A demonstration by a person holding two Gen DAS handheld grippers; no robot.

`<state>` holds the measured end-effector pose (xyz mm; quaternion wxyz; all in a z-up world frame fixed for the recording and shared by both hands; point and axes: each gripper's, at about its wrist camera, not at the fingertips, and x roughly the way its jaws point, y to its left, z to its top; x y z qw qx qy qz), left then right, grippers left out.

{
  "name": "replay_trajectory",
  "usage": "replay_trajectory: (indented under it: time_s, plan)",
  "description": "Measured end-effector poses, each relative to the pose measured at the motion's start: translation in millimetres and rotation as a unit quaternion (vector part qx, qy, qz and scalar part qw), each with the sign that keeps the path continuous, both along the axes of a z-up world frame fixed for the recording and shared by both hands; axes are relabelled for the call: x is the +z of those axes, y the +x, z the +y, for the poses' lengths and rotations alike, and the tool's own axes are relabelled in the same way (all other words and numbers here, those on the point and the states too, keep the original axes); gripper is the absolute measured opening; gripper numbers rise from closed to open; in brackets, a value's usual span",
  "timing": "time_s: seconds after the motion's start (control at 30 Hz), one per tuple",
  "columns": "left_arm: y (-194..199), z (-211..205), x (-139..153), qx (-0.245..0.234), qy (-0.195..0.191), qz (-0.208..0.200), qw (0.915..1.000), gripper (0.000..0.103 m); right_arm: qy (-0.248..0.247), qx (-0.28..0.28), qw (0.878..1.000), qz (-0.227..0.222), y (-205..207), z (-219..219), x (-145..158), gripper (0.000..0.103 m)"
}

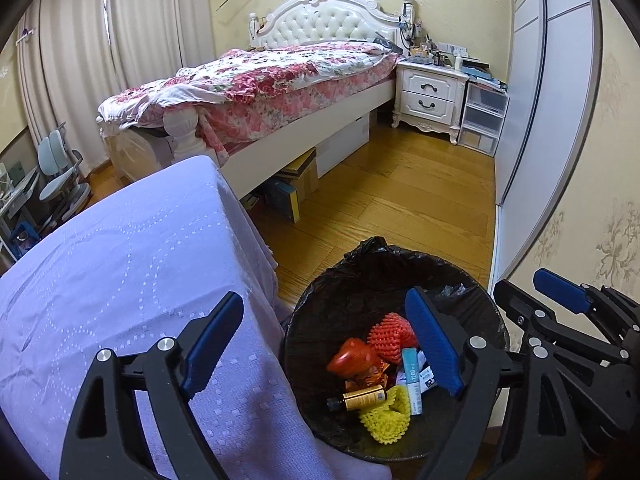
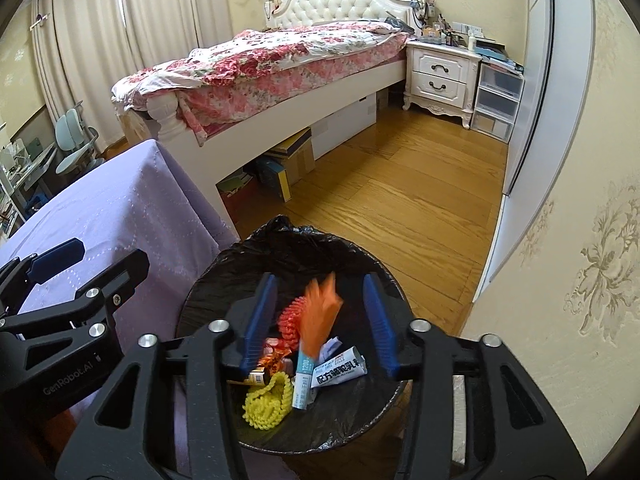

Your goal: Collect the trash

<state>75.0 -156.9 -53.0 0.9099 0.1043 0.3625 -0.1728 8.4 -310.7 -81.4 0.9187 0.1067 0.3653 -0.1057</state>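
Round trash bin [image 2: 384, 412], lined with a crinkled, glossy black plastic bag [image 1: 360, 276], is standing on a honey-coloured wood-plank floor [image 1: 400, 200], just beside a table draped in lilac cloth [image 1: 120, 280] stitched with dotted white lines.

Contents lying in the bin:
- yellow foam net sleeve [image 1: 386, 416], knobbly mesh, folded over;
- red-orange foam net sleeve [image 1: 386, 336], same ribbed mesh, rounded;
- glossy red-orange wrapper [image 1: 352, 358], smooth and puffed;
- small amber bottle [image 1: 360, 396] with dark cap, lying on its side;
- slim teal-and-white tube box [image 1: 412, 376], rectangular;
- white printed packet [image 2: 340, 370], crumpled flat.

Orange item [image 2: 320, 312], motion-blurred and of unclear shape, is showing between the blue ribbed pads of the right gripper [image 2: 322, 320], touching neither pad, above the bin's contents.

Right gripper: black frame, jaws standing apart, pinching nothing, hanging directly over the bin's mouth.

Left gripper [image 1: 332, 344]: jaws spread wide, nothing between them; one finger is sitting over the lilac cloth, the other over the bin's inside. The two grippers are hanging side by side.
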Motion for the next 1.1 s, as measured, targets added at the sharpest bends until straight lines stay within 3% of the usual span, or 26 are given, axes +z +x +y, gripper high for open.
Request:
replay_trajectory:
  time_s: [0.5, 1.1]
  plan:
    - [-6.7, -5.9, 6.8, 0.001, 0.000, -0.017, 0.9999, 0.086, -0.005, -0.020, 1.000, -0.003, -5.5, -10.0, 2.7, 0.061]
    - [-18.4, 18.0, 24.6, 0.028, -0.016, -0.034, 0.9989, 0.087, -0.039, -0.031, 0.999, -0.021, -17.3, 3.3, 23.4, 0.078]
